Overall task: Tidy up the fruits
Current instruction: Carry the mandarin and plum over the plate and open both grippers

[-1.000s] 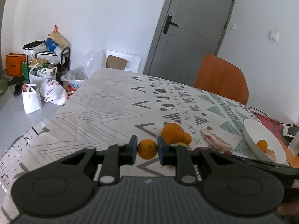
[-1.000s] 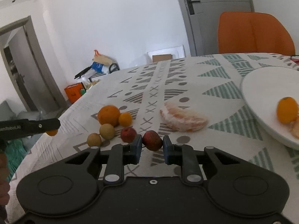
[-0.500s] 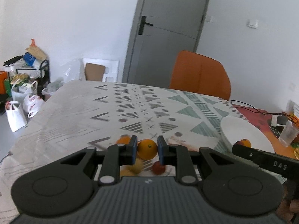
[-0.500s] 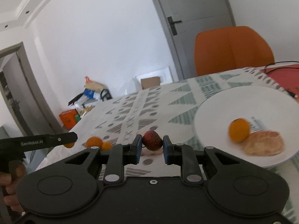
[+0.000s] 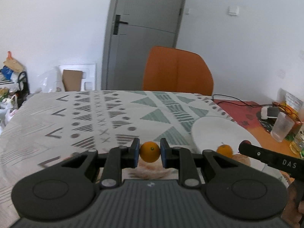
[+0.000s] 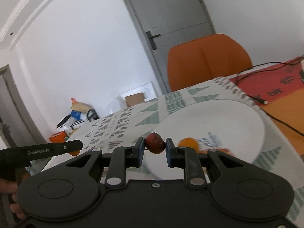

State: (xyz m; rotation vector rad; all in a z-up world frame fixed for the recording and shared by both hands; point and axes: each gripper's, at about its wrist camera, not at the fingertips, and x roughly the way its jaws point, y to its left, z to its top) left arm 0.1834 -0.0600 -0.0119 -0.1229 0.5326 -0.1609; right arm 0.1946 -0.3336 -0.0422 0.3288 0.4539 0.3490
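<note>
My left gripper [image 5: 150, 152] is shut on a small orange [image 5: 150, 151], held above the patterned tablecloth just left of the white plate [image 5: 212, 129]. My right gripper [image 6: 154, 146] is shut on a dark red fruit [image 6: 154, 145], hovering over the near rim of the white plate [image 6: 218, 117]. On the plate lie another small orange [image 5: 224, 151] and a peeled citrus piece [image 5: 241, 159]; the same orange [image 6: 188, 144] shows blurred behind the right fingers. The right gripper's tip with the red fruit [image 5: 245, 142] pokes in at the left view's right side.
An orange chair [image 5: 177, 72] stands at the table's far edge before a grey door [image 5: 144, 36]. A plastic cup [image 5: 282, 126], cables and bottles sit on the red cloth at right. Bags and a rack clutter the floor at left [image 5: 11, 79].
Both grippers have swung right with their fruits, away from the pile of loose fruit and toward the white plate, which now fills the right wrist view. Both views are blurred by the motion.
</note>
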